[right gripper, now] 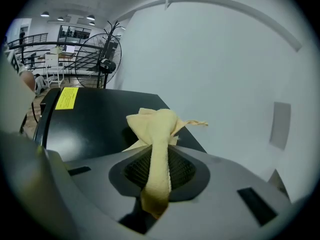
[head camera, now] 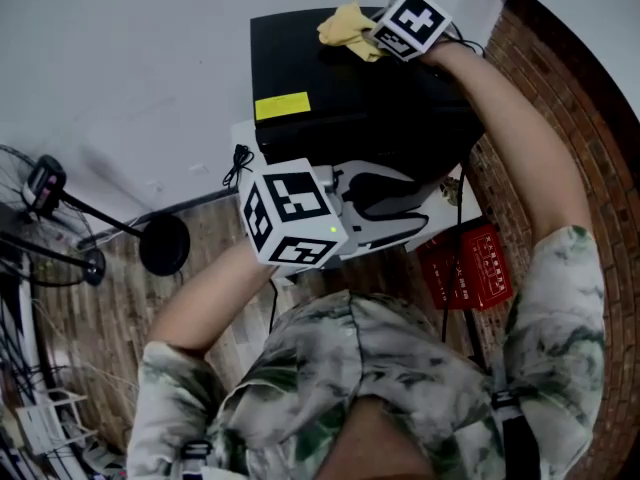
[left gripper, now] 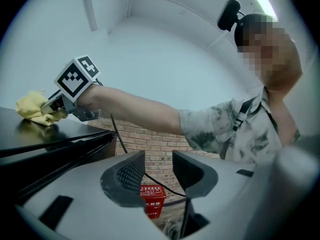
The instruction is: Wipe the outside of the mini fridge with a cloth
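Right tongs (right gripper: 159, 169): shut on a yellow cloth (right gripper: 157, 121). A strip of it runs back between the jaws, and I see the rest bunched just ahead of the tips.
Left tongs (left gripper: 159, 171): jaws slightly apart with nothing between them. I hold them low in front of the mini fridge (head camera: 340, 78), off its surface.
Cloth position: it rests on the black top of the mini fridge, near the far edge in the head view.
Governing relation: from the right tongs the bare top spreads ahead and to the left, toward the yellow sticker (right gripper: 66, 98). The cloth's long axis lies in line with the jaws. I judge that the next stroke goes that way.
Nearer arm: the right one, already on the fridge top. The left stands well apart from the cloth.
Writing, yellow sticker: it sits at the front left of the top, and its print is too small for me to read.
Writing, red box (left gripper: 151, 199): it stands on the floor by the brick wall (left gripper: 150, 144). It carries white print whose lower line looks like "119". I can read nothing more.
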Action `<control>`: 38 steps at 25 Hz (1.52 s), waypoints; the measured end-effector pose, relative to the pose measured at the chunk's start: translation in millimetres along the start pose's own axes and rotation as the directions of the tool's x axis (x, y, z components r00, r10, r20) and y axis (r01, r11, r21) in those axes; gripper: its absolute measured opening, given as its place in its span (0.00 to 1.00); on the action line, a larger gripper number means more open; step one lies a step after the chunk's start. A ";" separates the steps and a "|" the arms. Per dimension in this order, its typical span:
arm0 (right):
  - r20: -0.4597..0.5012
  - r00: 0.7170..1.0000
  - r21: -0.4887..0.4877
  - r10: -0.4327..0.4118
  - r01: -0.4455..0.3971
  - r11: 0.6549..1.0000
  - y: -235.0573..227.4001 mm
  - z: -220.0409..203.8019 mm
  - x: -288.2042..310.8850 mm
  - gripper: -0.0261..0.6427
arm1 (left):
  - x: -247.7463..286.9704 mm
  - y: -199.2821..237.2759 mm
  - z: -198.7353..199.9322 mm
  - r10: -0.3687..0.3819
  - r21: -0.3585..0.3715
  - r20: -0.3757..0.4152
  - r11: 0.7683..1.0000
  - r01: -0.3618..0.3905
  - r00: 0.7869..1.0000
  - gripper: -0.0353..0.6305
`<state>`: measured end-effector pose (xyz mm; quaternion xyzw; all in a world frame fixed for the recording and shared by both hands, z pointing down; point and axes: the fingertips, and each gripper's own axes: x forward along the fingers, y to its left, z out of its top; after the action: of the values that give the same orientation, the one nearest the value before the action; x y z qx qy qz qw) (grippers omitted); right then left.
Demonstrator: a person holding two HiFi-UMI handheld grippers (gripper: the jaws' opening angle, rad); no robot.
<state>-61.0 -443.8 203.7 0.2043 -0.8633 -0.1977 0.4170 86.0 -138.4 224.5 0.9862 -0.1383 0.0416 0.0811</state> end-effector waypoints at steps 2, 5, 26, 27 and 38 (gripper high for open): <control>-0.015 1.000 -0.006 -0.002 0.001 1.000 -12.8 -15.3 -4.1 0.17 | 10.2 2.3 3.2 0.007 0.001 0.004 1.000 -0.007 1.000 0.30; -0.033 0.999 -0.015 -0.005 0.004 1.000 -31.0 -39.2 -10.9 0.17 | 29.6 4.9 6.8 0.018 0.002 0.008 1.000 -0.018 1.000 0.30; 0.073 0.997 0.013 0.019 -0.020 1.000 -118.8 -145.1 -37.4 0.17 | 162.3 35.2 12.9 0.147 -0.032 -0.024 0.989 -0.147 0.989 0.30; 0.092 0.996 0.025 0.015 -0.018 1.000 -123.4 -147.9 -38.3 0.17 | 166.7 36.9 11.8 0.154 -0.036 -0.025 0.987 -0.155 0.988 0.30; 0.322 0.945 0.244 -0.056 -0.026 0.970 -190.7 -182.3 -57.3 0.17 | 202.3 60.2 14.4 0.254 -0.060 -0.015 0.965 -0.255 0.967 0.30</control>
<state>153.3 -605.3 174.1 0.2251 -0.9365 -0.1240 0.2385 263.9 -251.8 240.3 0.9572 -0.2646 0.0510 0.1060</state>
